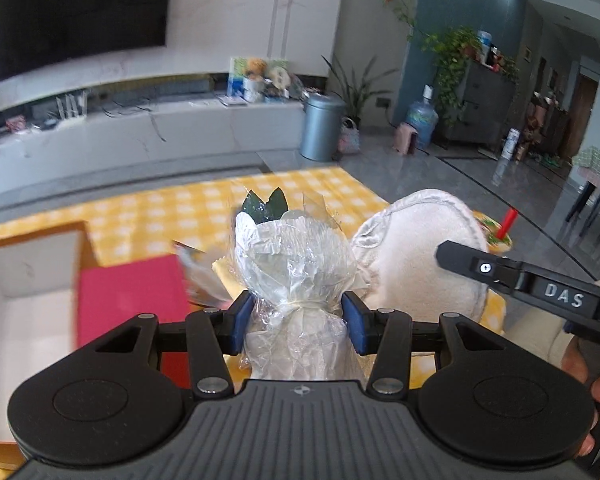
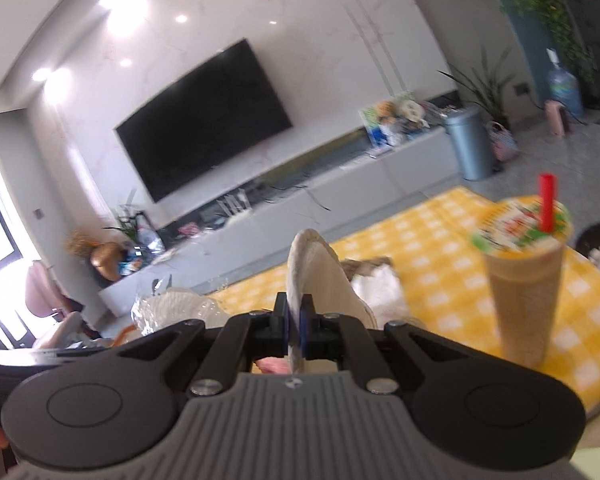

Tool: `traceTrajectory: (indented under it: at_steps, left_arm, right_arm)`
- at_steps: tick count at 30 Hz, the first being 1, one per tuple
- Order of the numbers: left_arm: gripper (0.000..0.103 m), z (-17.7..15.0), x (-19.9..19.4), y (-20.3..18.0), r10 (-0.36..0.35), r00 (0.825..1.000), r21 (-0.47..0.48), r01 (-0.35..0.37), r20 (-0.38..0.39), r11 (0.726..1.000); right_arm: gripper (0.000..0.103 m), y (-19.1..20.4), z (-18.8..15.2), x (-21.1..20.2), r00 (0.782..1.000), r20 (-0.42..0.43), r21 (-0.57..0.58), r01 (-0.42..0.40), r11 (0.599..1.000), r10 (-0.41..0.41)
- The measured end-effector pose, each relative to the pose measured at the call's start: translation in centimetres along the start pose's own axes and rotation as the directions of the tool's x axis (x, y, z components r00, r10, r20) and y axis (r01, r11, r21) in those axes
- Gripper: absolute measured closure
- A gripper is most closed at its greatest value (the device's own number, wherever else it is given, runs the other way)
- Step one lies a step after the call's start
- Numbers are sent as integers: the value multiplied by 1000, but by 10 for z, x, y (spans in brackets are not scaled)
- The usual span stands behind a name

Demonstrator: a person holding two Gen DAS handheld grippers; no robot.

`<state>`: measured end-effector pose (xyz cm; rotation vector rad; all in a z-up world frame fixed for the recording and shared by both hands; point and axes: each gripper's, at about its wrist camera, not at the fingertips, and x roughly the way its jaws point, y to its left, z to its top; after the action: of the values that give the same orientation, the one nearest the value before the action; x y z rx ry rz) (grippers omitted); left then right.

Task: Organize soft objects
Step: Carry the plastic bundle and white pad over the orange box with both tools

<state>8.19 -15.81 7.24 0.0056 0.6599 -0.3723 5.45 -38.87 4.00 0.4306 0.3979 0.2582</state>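
Two plush toys, two tools

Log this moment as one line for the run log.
left tool: shut on wrapped toy | right tool: shut on cream plush | both above yellow cloth | box open at left

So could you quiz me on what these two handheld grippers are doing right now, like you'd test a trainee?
1. True or false: the left gripper holds a plastic-wrapped plush toy.
2. What does the right gripper pinch? A) the cream plush B) the red-straw drink cup C) a book
3. What pattern covers the table?

Key: 1 true; 2 A; 3 yellow-and-white check.
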Motion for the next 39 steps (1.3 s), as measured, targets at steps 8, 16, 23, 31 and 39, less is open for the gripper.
traceTrajectory:
  at_steps: [8, 16, 23, 31, 39]
  left_arm:
    - [49, -5, -58, 63, 112, 991, -106, -103, 76, 989]
    - [49, -23, -100, 151, 208, 969, -326, -156, 131, 932]
    - [49, -47, -112, 230, 243, 965, -456, -175, 96, 873]
    - [49, -80, -110, 278, 232, 970, -552, -153, 75, 819]
    - [49, -89, -120, 282, 266, 961, -577, -180, 68, 797]
  right_arm:
    - [101, 58, 6, -10, 984, 41, -66, -170, 983, 173]
    - [101, 121, 6, 9, 951, 9, -68, -308, 949, 309]
    - [101, 187, -9, 60, 931, -79, -70, -363, 929, 357]
    - [101, 241, -68, 147, 852, -260, 19, -466, 885, 454]
    - [101, 244, -141, 224, 721, -428, 227, -497, 837, 544]
